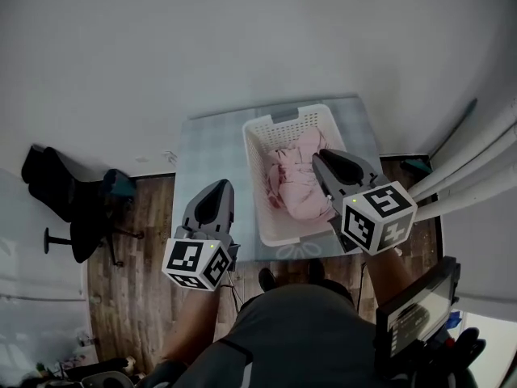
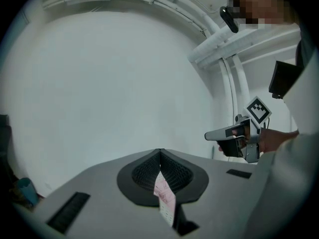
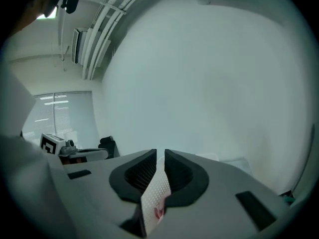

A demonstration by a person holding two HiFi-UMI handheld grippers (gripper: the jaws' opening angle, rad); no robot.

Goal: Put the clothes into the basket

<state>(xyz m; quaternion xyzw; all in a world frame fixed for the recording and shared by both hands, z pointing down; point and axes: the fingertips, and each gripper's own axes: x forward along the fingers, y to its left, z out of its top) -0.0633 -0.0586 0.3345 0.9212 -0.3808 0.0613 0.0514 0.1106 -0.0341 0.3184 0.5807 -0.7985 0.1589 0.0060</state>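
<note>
While both grippers are raised, the pink clothes [image 1: 292, 180] lie bundled in the white basket [image 1: 252, 168].
Crumpled and pale pink, they fill the slotted basket on the checked table [image 1: 206, 148]. The left gripper [image 1: 218, 186] has its jaws pressed together, and the right gripper [image 1: 319, 156] is closed to a thin slit. Each shows only a small patterned slip [image 2: 164, 198] low between its pads, and neither holds a garment.

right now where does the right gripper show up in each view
head view: right gripper at lower right, tip over the basket.
left gripper view: right gripper right of middle, pointing left.
right gripper view: its own tongs, bottom middle, shut on a cloth.
shared landmark: the white wall behind.
</note>
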